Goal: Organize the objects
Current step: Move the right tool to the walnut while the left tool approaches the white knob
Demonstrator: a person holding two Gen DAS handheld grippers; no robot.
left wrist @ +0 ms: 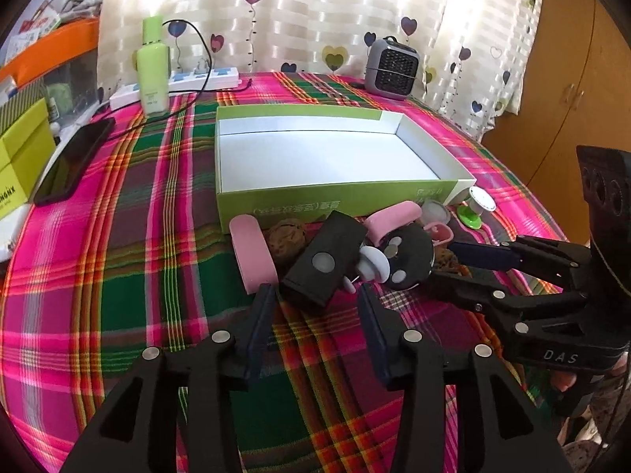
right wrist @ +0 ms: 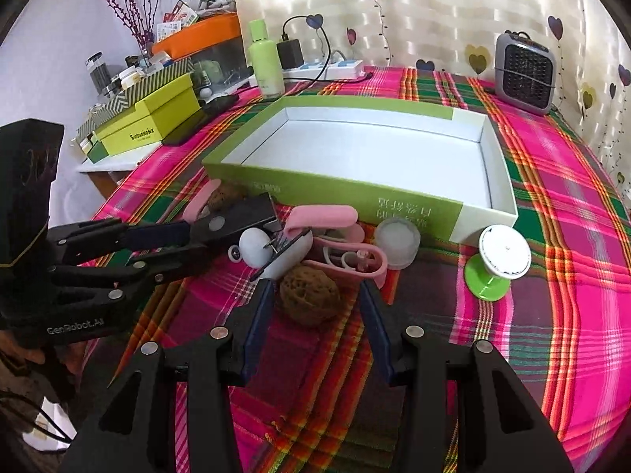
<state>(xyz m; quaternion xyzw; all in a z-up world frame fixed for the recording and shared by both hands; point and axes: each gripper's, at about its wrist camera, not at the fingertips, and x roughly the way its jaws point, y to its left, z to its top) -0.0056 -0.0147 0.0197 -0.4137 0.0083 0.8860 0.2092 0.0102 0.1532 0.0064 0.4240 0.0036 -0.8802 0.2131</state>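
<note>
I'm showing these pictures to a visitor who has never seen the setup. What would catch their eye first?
First the bright pink and green plaid tablecloth, which fills both views. On it lies a wide, shallow green cardboard box with a bare white inside, and along its near wall sits a jumble of small pink, black and white items with a brown wrinkled walnut at the front. Both black two-finger grippers, the left gripper and the right gripper, hang open over that jumble.

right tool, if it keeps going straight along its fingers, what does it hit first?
Most likely the brown walnut: it sits just past the right tool, between the open fingertips. Behind it lies the pink clip, then the green box. Depth is hard to judge through the fisheye.
</note>
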